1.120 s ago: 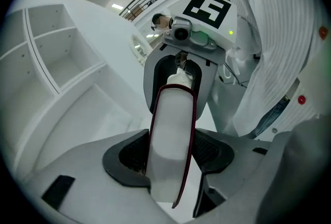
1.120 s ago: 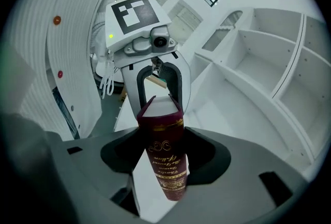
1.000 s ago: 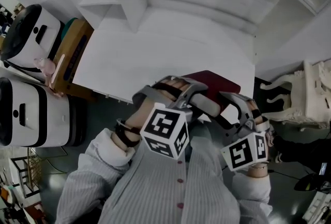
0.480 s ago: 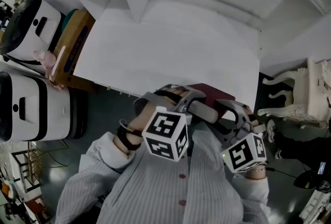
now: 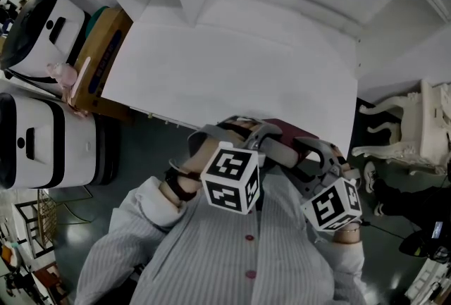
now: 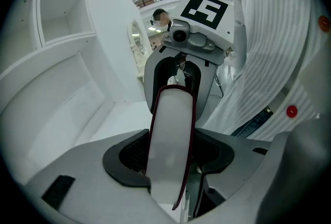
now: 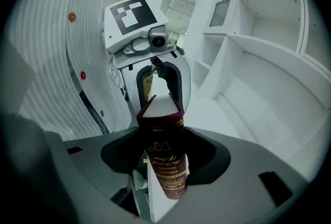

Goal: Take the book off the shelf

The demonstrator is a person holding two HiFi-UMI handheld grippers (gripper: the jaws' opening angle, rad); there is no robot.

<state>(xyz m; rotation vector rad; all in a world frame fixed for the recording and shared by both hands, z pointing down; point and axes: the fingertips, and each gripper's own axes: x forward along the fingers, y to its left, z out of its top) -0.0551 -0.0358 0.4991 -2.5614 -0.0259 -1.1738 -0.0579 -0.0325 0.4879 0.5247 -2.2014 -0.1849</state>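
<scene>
White shelf unit (image 5: 232, 71) beyond both grippers. Book (image 5: 299, 133) between them, close to striped shirt (image 5: 232, 261). Left gripper (image 6: 172, 155) clamped on book's page-edge side, right gripper (image 7: 165, 158) clamped on its maroon-spine side.

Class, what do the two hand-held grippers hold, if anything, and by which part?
One dark red book: the left hand-held gripper clamps its page-edge side, the right hand-held gripper its spine side.

The right gripper (image 7: 164, 158) clamps the spine of a maroon book (image 7: 166, 176), whose far edge the left gripper (image 7: 159, 86) holds.
</scene>
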